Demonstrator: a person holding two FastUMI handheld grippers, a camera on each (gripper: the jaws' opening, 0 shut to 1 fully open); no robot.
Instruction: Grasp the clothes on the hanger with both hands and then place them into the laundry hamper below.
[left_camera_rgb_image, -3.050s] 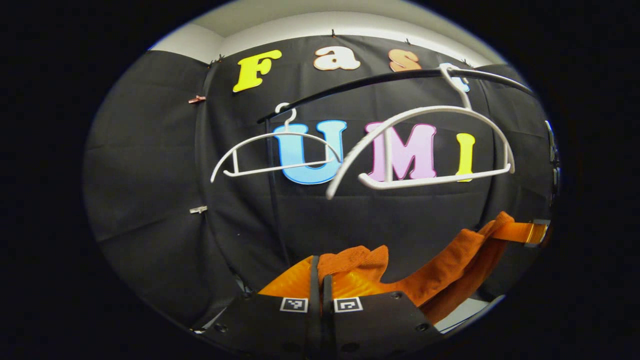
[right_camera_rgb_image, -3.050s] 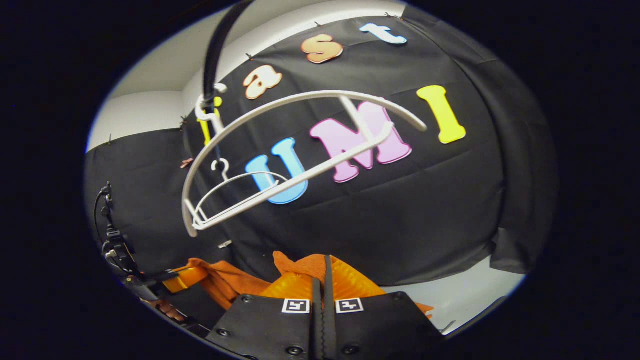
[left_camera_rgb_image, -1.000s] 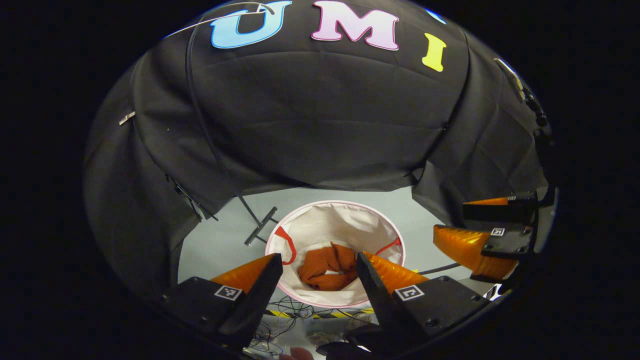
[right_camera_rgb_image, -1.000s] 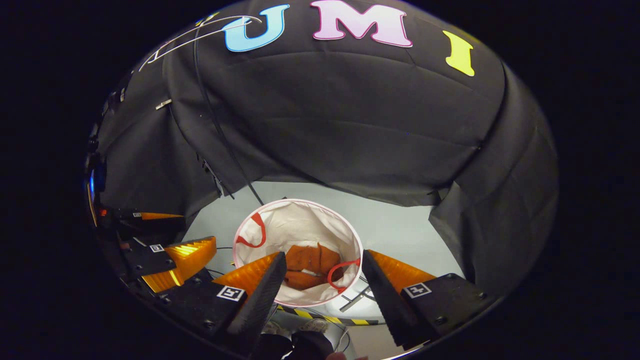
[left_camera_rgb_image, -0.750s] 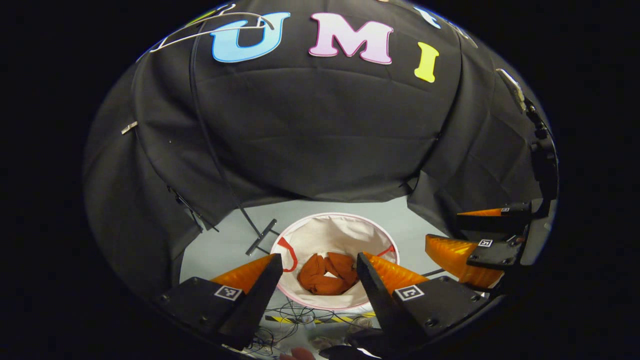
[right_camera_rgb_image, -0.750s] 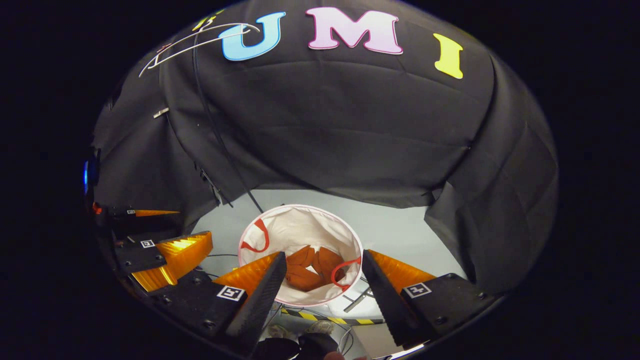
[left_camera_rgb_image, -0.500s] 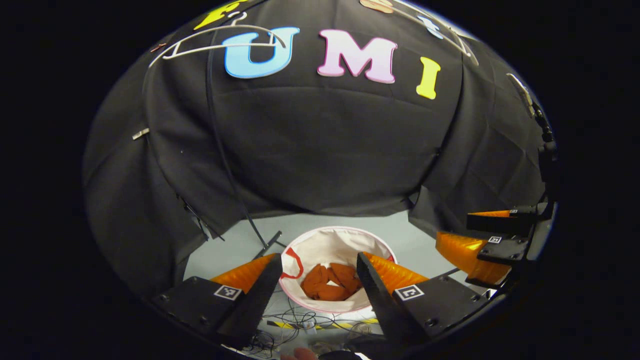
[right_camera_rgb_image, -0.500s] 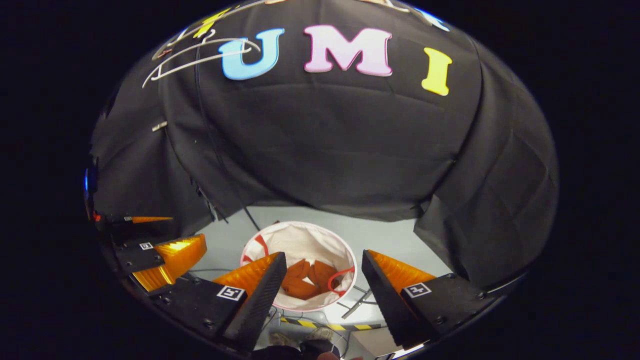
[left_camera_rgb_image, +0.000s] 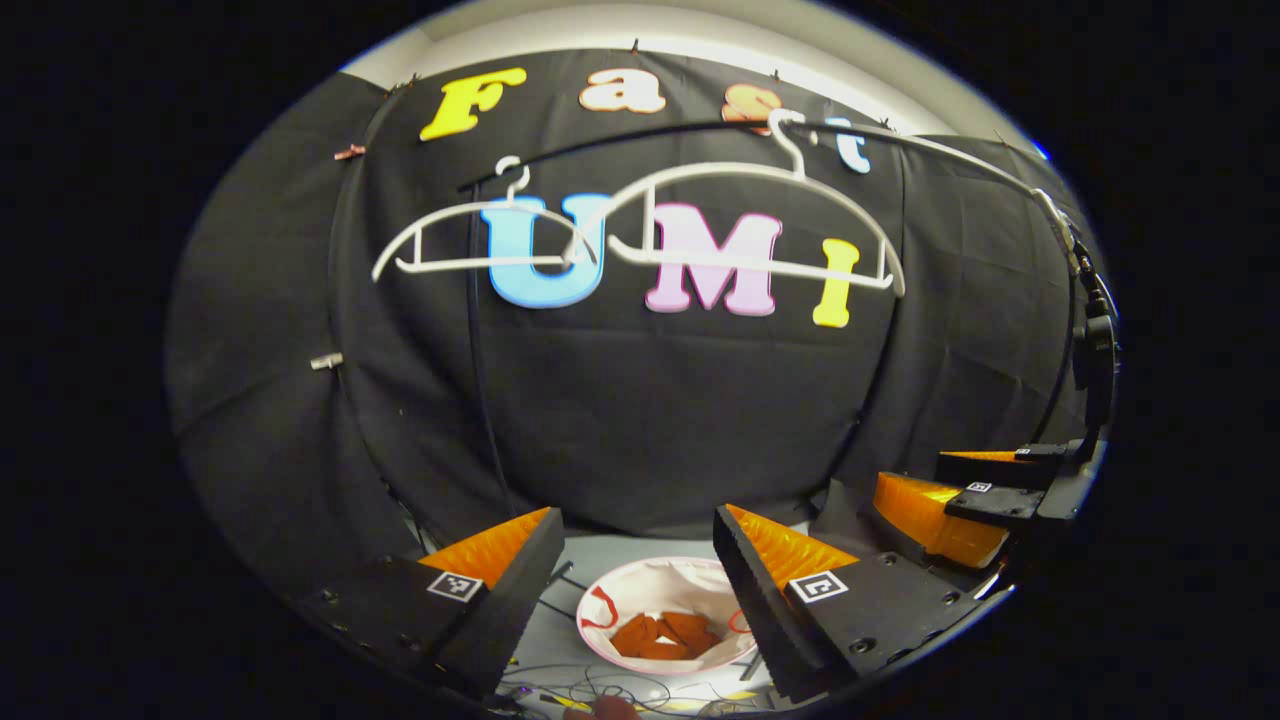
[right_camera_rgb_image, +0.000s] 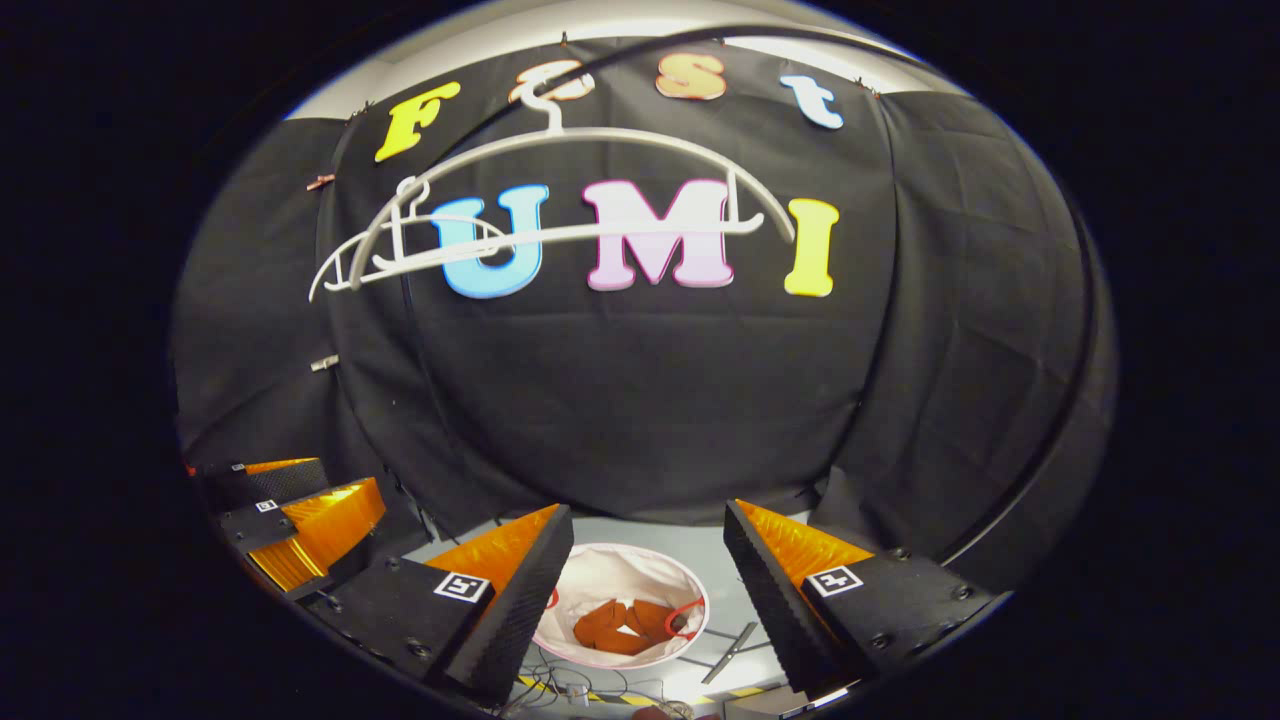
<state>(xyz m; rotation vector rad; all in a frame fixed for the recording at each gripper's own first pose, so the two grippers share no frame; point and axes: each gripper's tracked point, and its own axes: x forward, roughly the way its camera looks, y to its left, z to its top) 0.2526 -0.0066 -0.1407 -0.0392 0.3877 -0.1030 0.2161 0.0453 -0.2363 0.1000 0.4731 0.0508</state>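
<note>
Grey floor (left_camera_rgb_image: 575, 585) w/ white hamper (left_camera_rgb_image: 660, 578), loose cables (left_camera_rgb_image: 590, 690), striped tape.

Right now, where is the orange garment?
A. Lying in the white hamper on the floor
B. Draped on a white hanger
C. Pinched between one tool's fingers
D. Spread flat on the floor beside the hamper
A: the garment lies crumpled inside the hamper, both hangers hang bare, and both tools are open and empty.

Dim booth, light from overhead (strong fisheye bending at edges); both views sharp.
</note>
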